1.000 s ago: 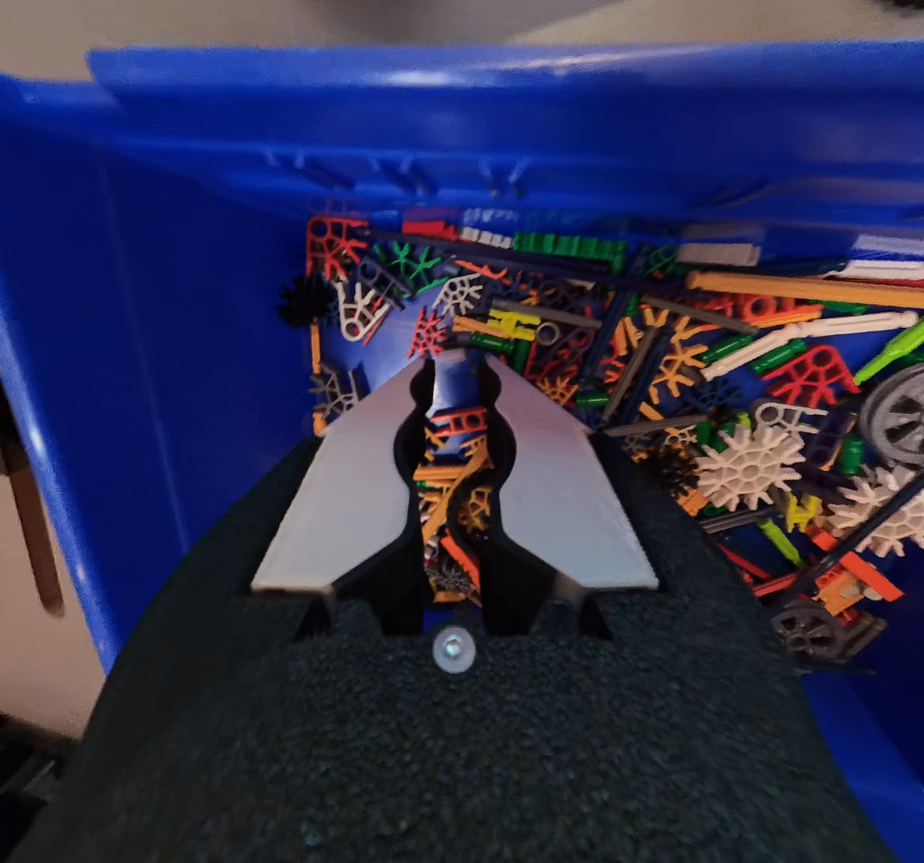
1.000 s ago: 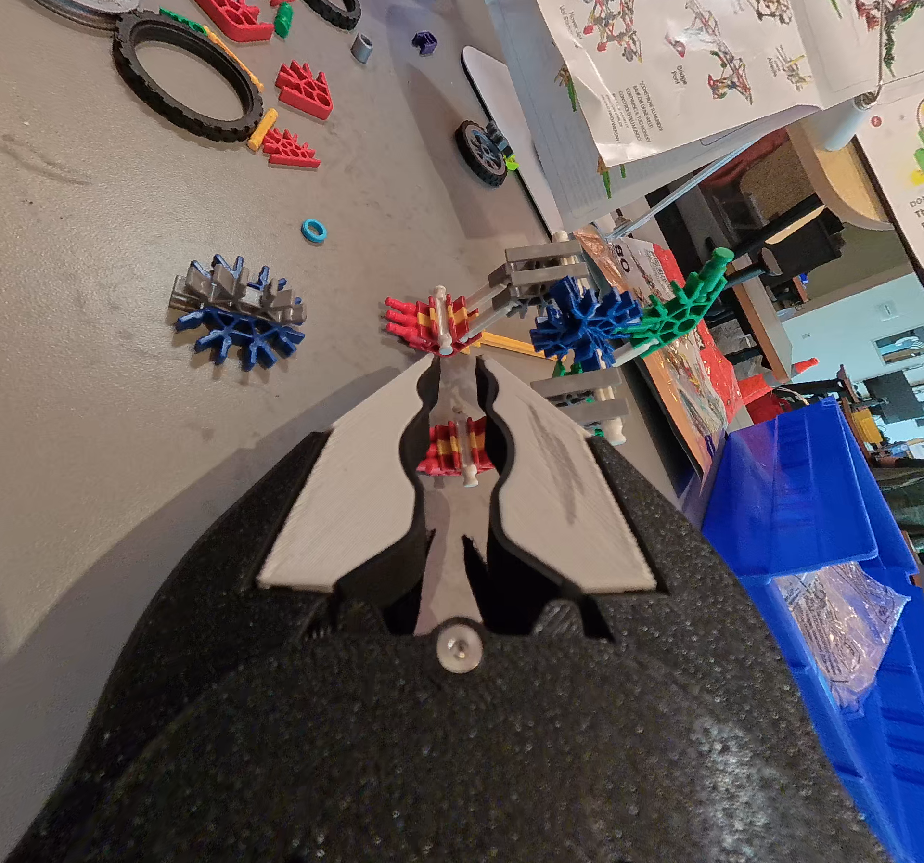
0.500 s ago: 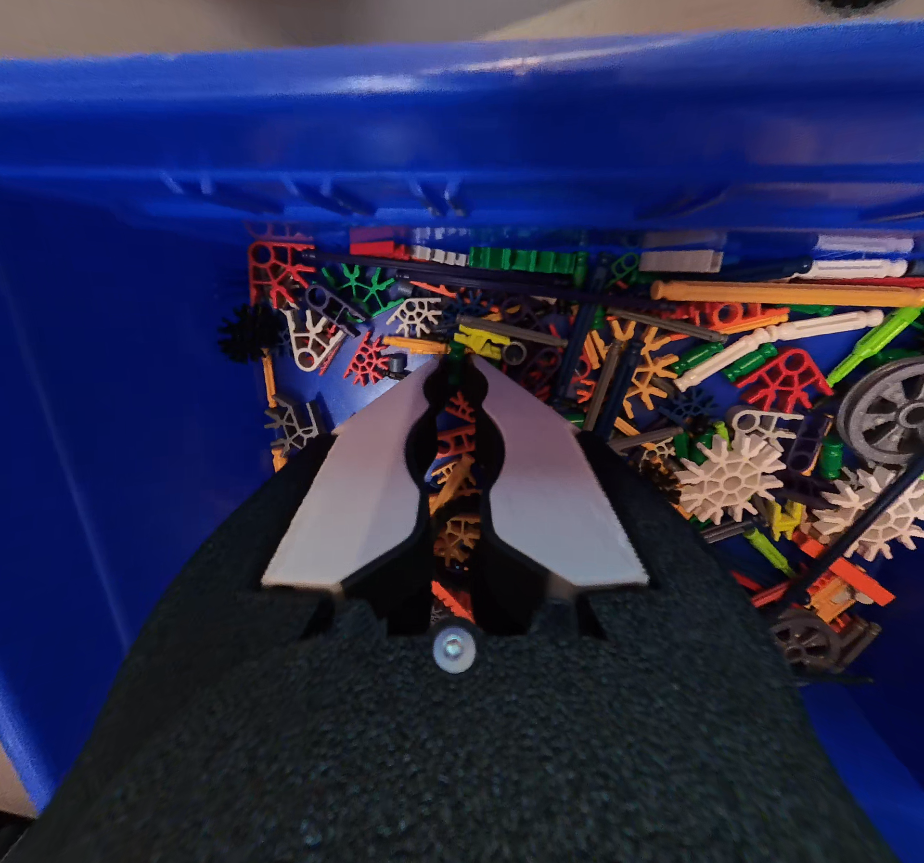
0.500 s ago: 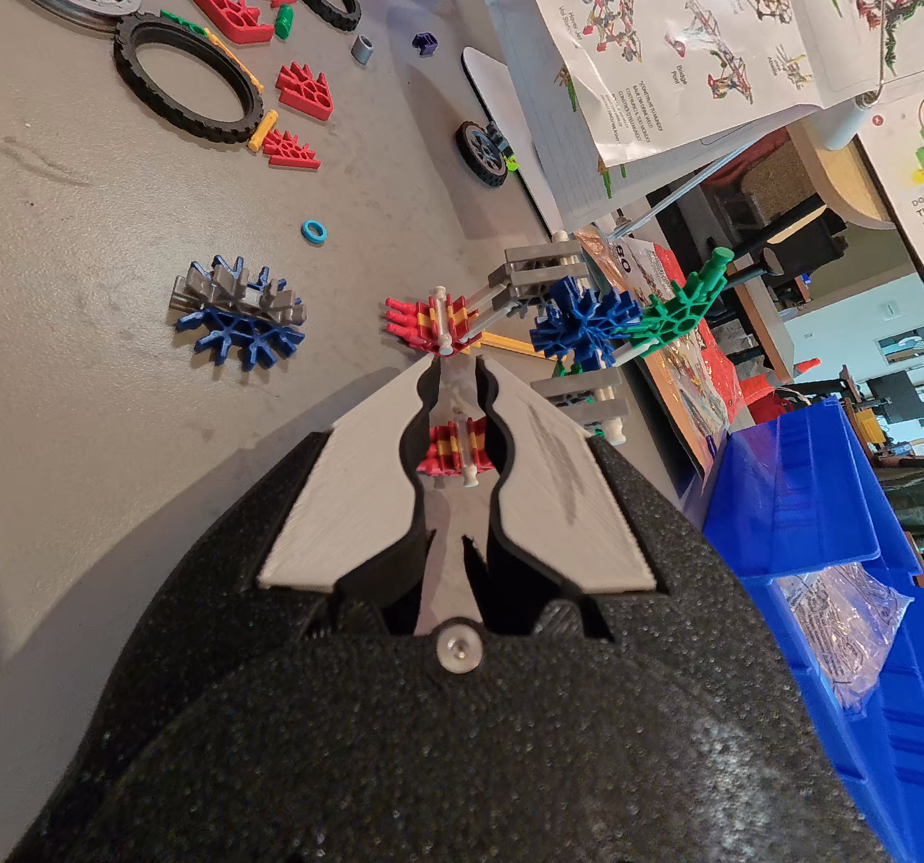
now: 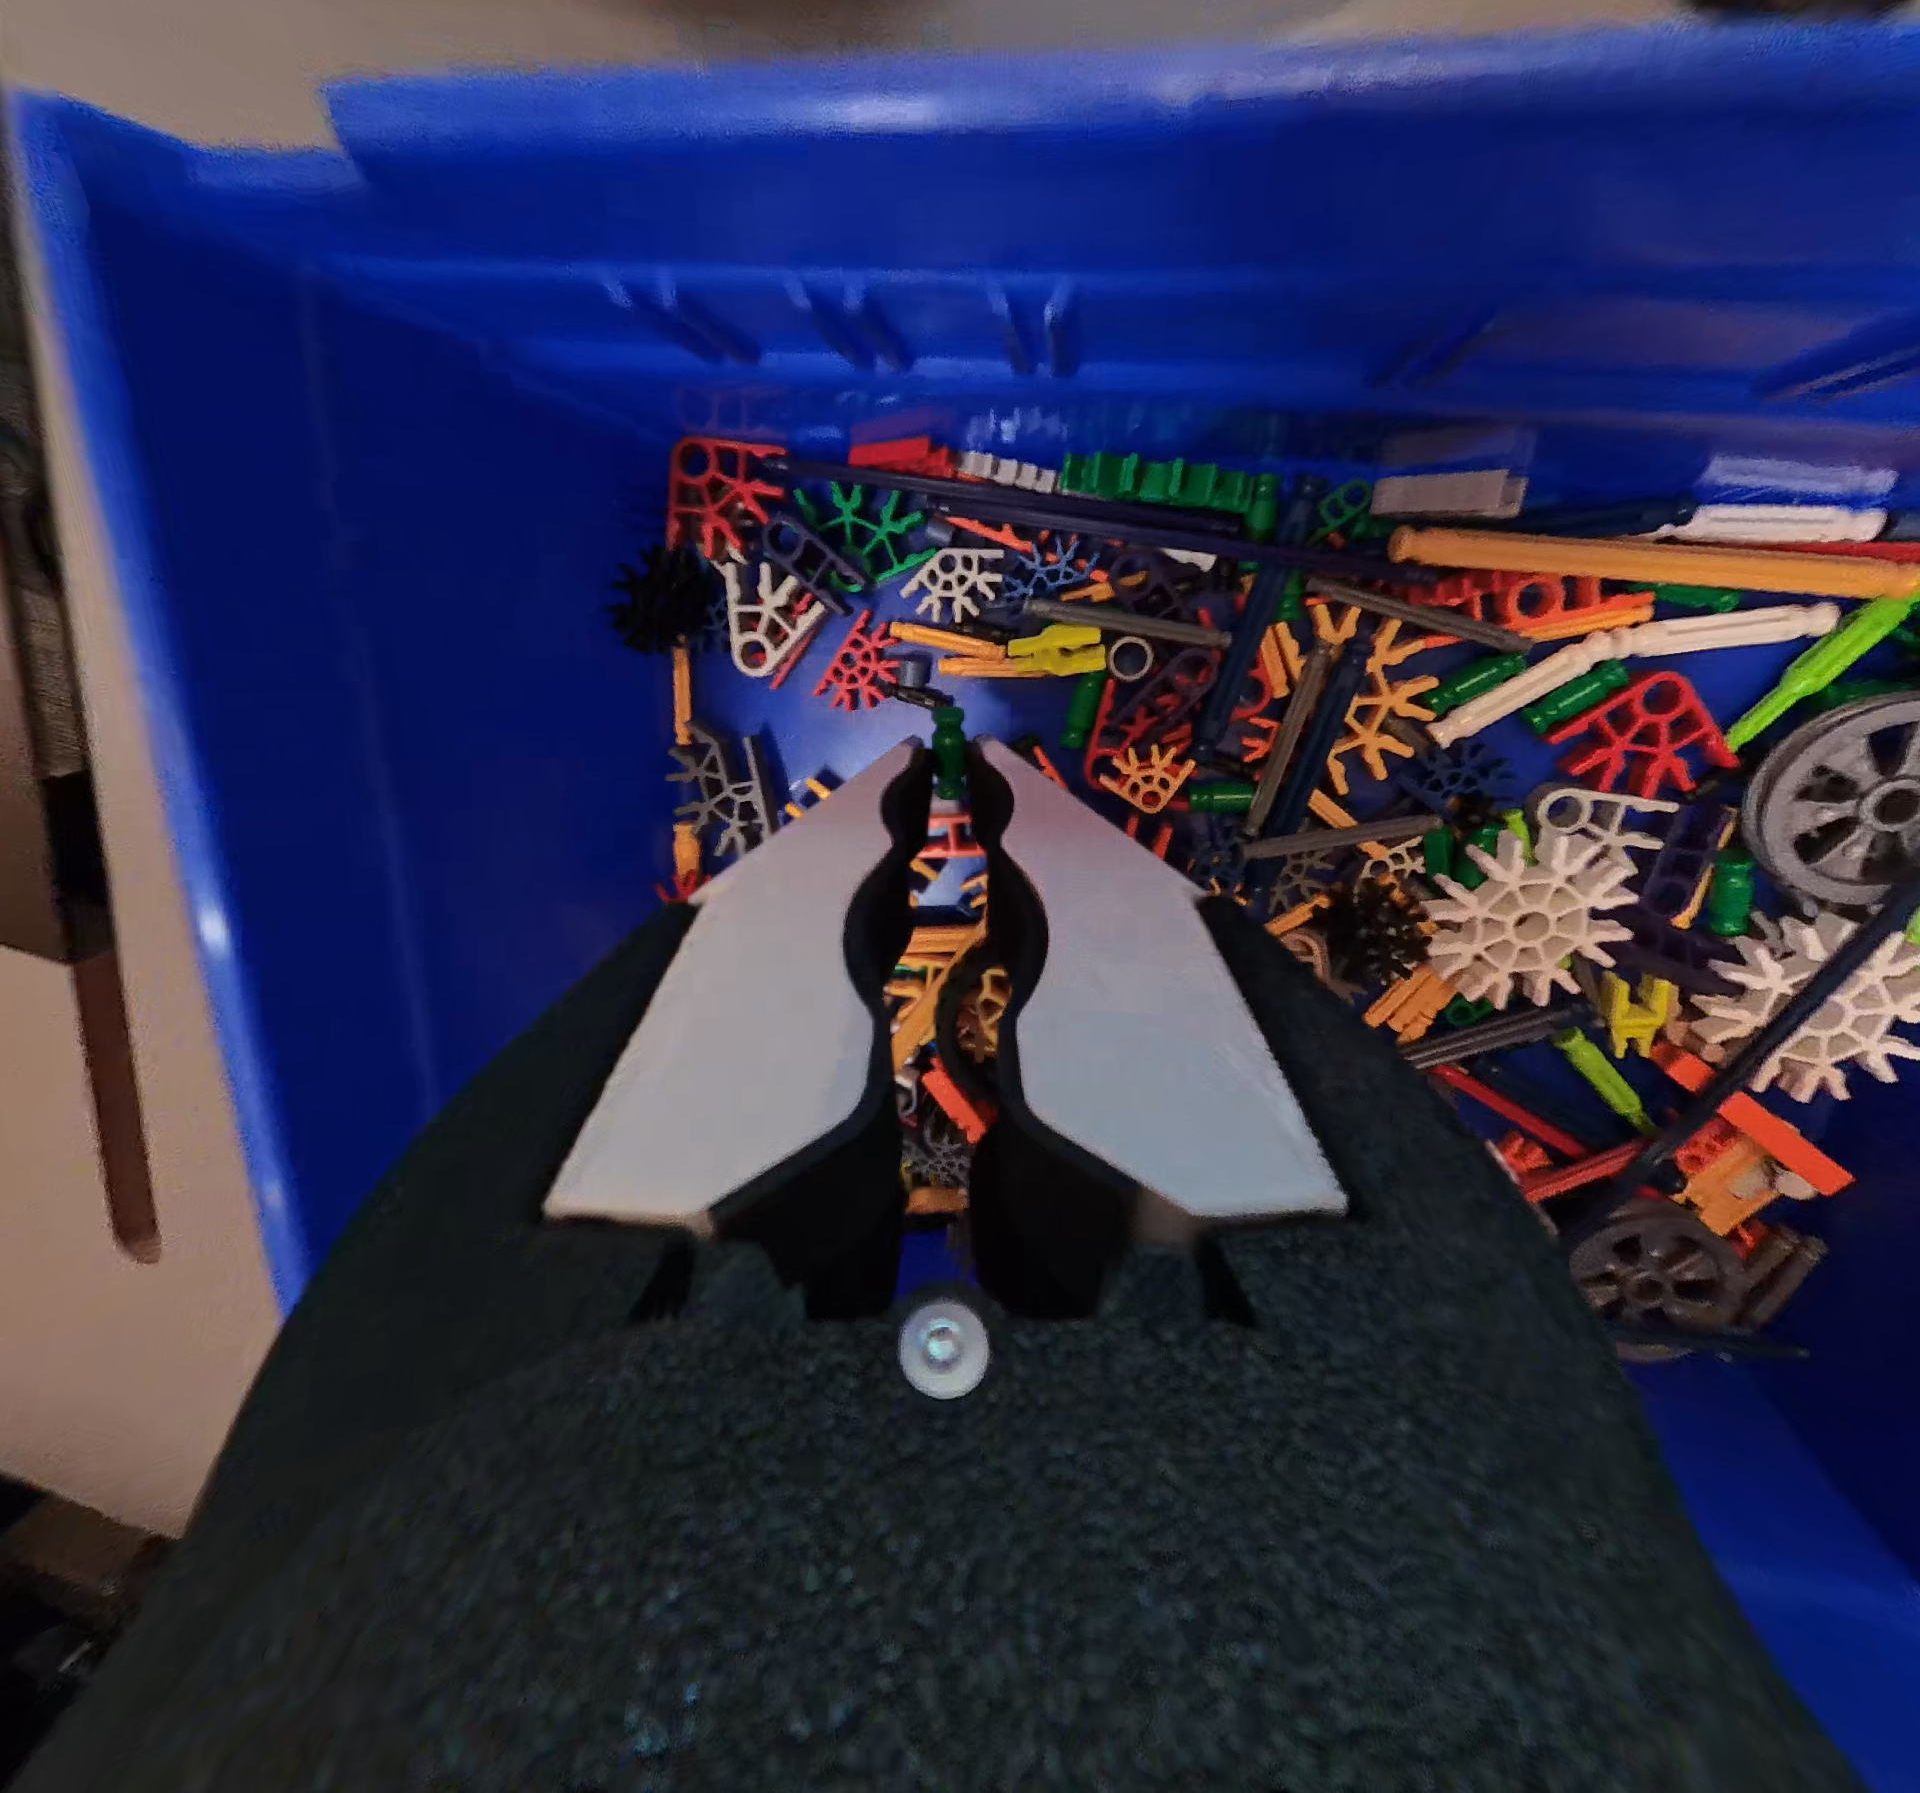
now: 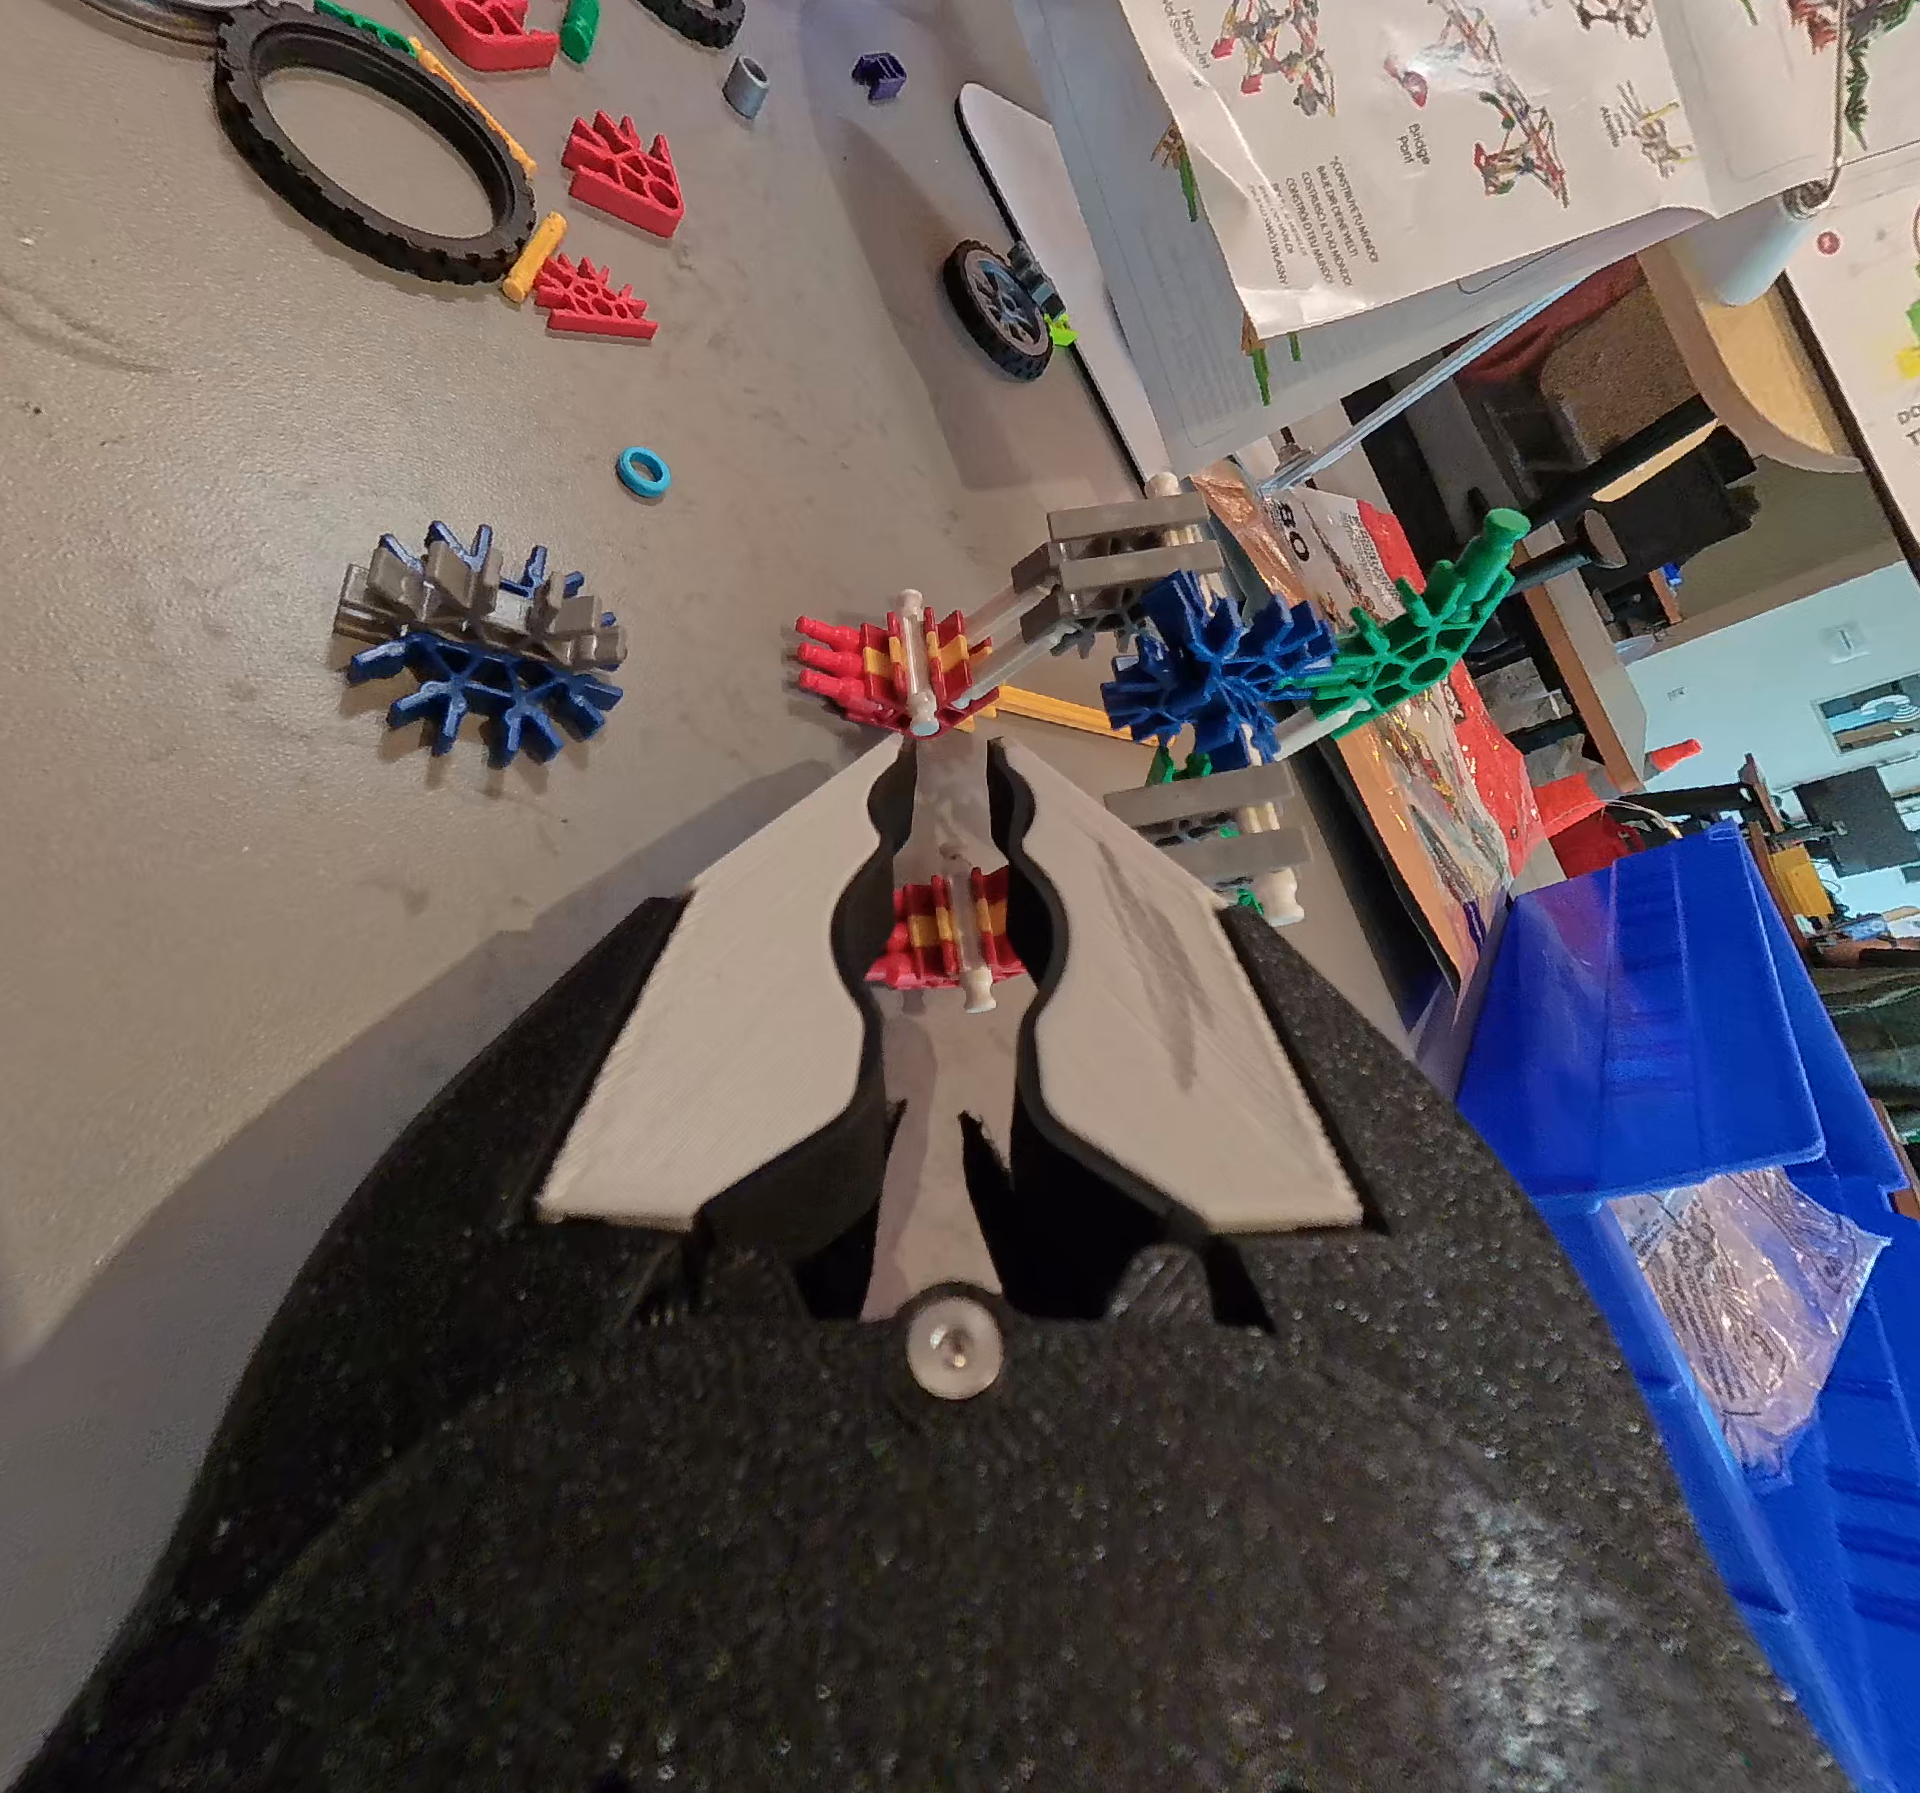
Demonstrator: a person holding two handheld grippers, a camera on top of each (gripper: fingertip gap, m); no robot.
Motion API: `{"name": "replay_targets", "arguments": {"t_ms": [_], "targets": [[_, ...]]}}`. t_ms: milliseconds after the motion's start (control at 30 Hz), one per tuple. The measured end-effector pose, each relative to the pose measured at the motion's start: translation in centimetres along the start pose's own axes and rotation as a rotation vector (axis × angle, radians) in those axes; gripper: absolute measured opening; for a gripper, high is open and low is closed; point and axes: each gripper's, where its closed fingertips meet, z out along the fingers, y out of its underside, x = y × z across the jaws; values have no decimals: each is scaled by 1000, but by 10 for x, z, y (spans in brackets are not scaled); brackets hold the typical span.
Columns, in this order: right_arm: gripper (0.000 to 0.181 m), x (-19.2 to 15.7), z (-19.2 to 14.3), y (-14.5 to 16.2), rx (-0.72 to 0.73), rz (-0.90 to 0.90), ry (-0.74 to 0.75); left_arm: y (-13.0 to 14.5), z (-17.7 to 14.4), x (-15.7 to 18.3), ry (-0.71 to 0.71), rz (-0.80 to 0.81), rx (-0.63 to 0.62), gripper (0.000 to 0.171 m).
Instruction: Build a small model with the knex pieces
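Observation:
My left gripper [image 5: 948,764] hangs inside a blue bin [image 5: 436,704] of mixed construction-toy pieces [image 5: 1351,756]. Its jaws are nearly closed on a short green rod [image 5: 948,744] that sticks out past the tips. My right gripper [image 6: 945,756] is shut on a built toy model [image 6: 1195,663], gripping its red and yellow connector stack [image 6: 940,922] on a white rod. The model's second red stack, grey connectors, blue snowflake and green connector [image 6: 1413,631] reach out beyond the tips, above the grey table [image 6: 208,860].
On the table lie a blue and grey connector stack [image 6: 483,642], a light-blue ring [image 6: 642,474], red connectors [image 6: 623,174], black tyres [image 6: 369,148] and a small wheel [image 6: 1000,309]. An instruction sheet [image 6: 1403,81] stands at the back. More blue bins [image 6: 1662,1016] sit at the right. Left tips to right tips: about 40 cm.
My left gripper dipped toward the pile, closed, and has pulled back up with the green rod in its tips. The right gripper and its model have not moved.

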Motion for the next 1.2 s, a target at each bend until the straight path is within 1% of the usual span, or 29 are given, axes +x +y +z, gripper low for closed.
{"name": "replay_targets", "arguments": {"t_ms": [67,133,233,300,367,433,500,567,667,800,900,1033,1133,1200], "targets": [[13,0,0,0,0,-2,0,-15,-17,0,-34,16,42,6],[13,0,0,0,-1,-1,0,-39,-37,6,-63,52,96,6],[13,0,0,0,4,0,1,-77,-66,27,-89,155,129,5],[13,0,0,-1,4,-2,2,-107,-78,49,-74,226,159,5],[13,0,-1,-1,8,-3,4,-134,-78,73,-50,308,168,6],[13,0,-1,-2,15,-3,3,-158,-70,101,11,378,174,6],[13,0,-3,-3,24,-1,3,-177,-58,130,75,446,166,6],[13,0,-3,-4,33,0,4,-189,-42,154,147,491,148,6],[13,0,-4,-5,40,-1,5,-195,-15,177,221,544,100,6],[13,0,-6,-6,55,1,-2,-186,21,189,287,583,9,6],[13,0,-7,-7,63,4,-5,-180,37,195,333,578,-27,6],[13,-1,-7,-8,68,4,-8,-177,45,195,344,575,-50,9],[13,-1,-8,-9,73,8,-9,-179,39,194,346,567,-35,16],[13,-1,-8,-9,75,7,-8,-180,30,186,310,554,-15,17]]}}
